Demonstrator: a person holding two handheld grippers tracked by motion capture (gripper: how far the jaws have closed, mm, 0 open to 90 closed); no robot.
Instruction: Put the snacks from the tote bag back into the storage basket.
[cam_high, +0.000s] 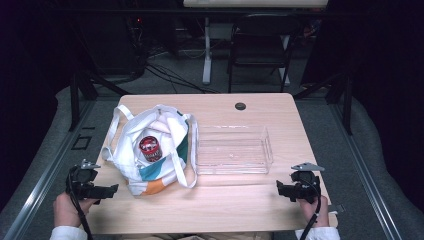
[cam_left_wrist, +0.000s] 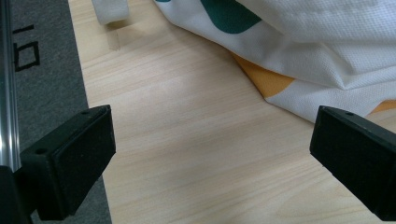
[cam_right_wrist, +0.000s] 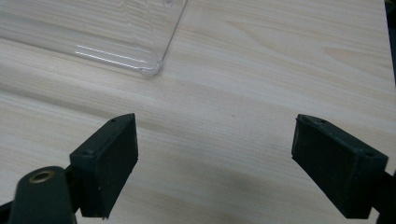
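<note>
Tote bag (cam_high: 150, 150) with a can inside, just beside the wide-open left gripper (cam_high: 107, 190), right gripper (cam_high: 280, 188) open, well apart

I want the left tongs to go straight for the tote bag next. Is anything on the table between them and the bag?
Nothing visible. The left tongs stand open over bare table, and the bag lies just beyond them, with no other object between.

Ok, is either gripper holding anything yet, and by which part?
Nothing held. The left gripper and right gripper both stand open over bare table.
</note>
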